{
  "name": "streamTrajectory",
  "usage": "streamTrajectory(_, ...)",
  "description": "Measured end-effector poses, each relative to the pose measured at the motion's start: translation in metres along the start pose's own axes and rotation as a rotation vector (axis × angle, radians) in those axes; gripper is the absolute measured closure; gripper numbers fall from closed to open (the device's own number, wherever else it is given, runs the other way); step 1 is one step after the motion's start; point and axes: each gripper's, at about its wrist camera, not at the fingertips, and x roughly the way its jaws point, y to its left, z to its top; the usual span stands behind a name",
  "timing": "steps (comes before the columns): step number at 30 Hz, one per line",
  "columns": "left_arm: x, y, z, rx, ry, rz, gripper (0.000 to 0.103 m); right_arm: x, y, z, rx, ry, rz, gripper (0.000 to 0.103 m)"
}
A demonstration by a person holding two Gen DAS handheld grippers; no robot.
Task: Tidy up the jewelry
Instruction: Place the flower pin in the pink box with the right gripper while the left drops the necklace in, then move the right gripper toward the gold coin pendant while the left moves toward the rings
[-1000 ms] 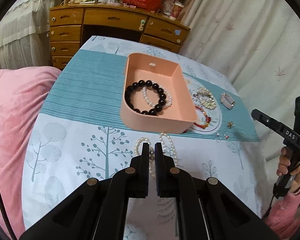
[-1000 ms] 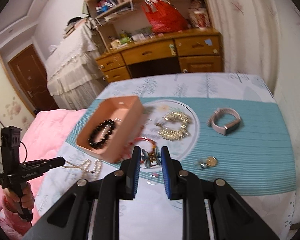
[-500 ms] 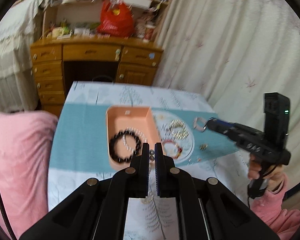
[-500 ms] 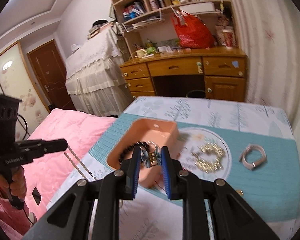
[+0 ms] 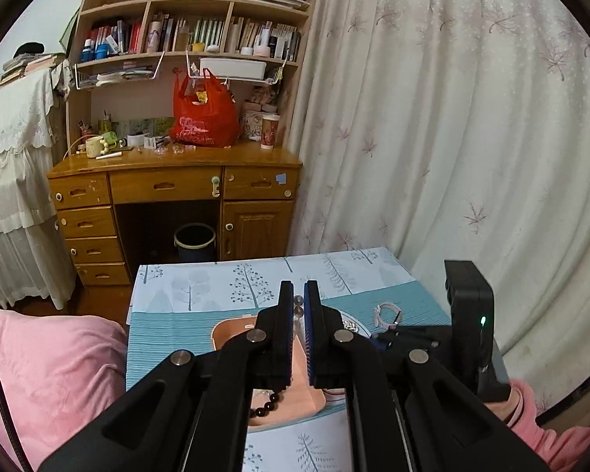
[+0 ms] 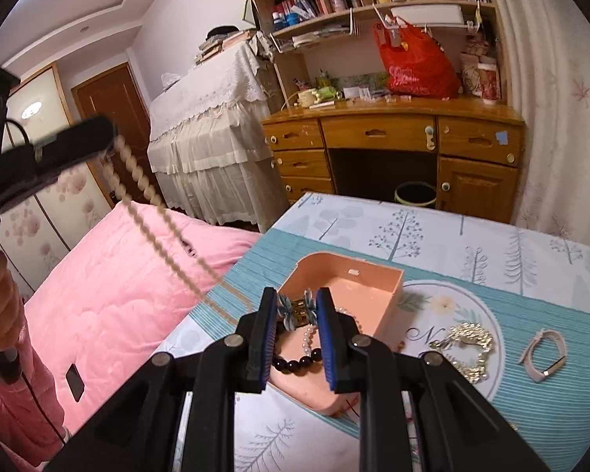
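Hairclip (image 6: 298,309) between right fingers (image 6: 266,338) — above box (image 6: 377,287).

text: cursive "n" | on: round tablecloth emblem (image 6: 444,314)

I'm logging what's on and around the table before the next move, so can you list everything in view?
tray: one, peach, on the table, open.
black bead bracelet: one, black, in the tray.
small pearl bracelet: one, white, in the tray.
pearl necklace: one, cream, hanging from the left tongs.
blue flower piece: one, blue and gold, between the right tongs.
gold jewelry: one heap, gold, right of the tray.
band: one, pale pink, far right of the table.
tablecloth: one, teal and white.
blanket: one, pink, left of the table.
desk: one, wooden, behind.
red bag: one, on the desk.
left tongs: shut on the necklace.
right tongs: shut on the flower piece.
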Motion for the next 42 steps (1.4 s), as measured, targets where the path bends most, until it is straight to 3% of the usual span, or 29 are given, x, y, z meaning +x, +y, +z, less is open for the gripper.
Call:
streamTrajectory(4,0.032,0.009,-0.015,-0.029,0.07,-0.006,0.1,0.018,-0.004,-0.009,0.02,0.044,0.008,0.083)
streamTrajectory(6,0.052,0.017,-0.03,-0.055,0.125,0.027,0.095,0.028,-0.007,-0.018,0.04,0.073,0.016,0.083)
streamTrajectory(9,0.086,0.031,-0.059,-0.107,0.26,0.112,0.071,0.049,-0.014,-0.035,0.087,0.162,0.03,0.075)
streamTrajectory(10,0.096,0.036,-0.068,-0.131,0.315,0.142,0.058,0.054,-0.016,-0.039,0.097,0.19,0.029,0.066)
streamTrajectory(12,0.108,0.043,-0.078,-0.159,0.376,0.176,0.043,0.058,-0.018,-0.045,0.101,0.215,0.013,0.064)
streamTrajectory(15,0.111,0.047,-0.085,-0.161,0.397,0.208,0.036,0.054,-0.018,-0.047,0.091,0.2,0.001,0.063)
streamTrajectory(16,0.11,0.047,-0.085,-0.158,0.394,0.226,0.025,0.051,-0.018,-0.047,0.091,0.193,-0.001,0.06)
streamTrajectory(19,0.104,0.045,-0.081,-0.134,0.355,0.285,0.009,0.042,-0.02,-0.045,0.089,0.17,-0.019,0.046)
streamTrajectory(23,0.094,0.028,-0.077,-0.072,0.287,0.353,0.007,0.025,-0.025,-0.051,0.068,0.144,-0.101,0.038)
streamTrajectory(26,0.083,0.012,-0.079,-0.028,0.185,0.328,0.006,0.012,-0.035,-0.062,0.055,0.142,-0.169,0.037)
streamTrajectory(30,0.076,-0.012,-0.087,0.003,0.139,0.283,0.003,-0.009,-0.055,-0.081,0.035,0.141,-0.248,0.037)
streamTrajectory(34,0.081,-0.033,-0.103,0.003,0.152,0.212,0.001,-0.028,-0.079,-0.099,0.025,0.135,-0.329,0.037)
streamTrajectory(39,0.093,-0.055,-0.134,0.001,0.173,0.126,0.001,-0.054,-0.111,-0.126,0.058,0.122,-0.347,0.037)
streamTrajectory(42,0.104,-0.068,-0.151,0.005,0.193,0.113,0.001,-0.063,-0.125,-0.135,0.043,0.128,-0.382,0.037)
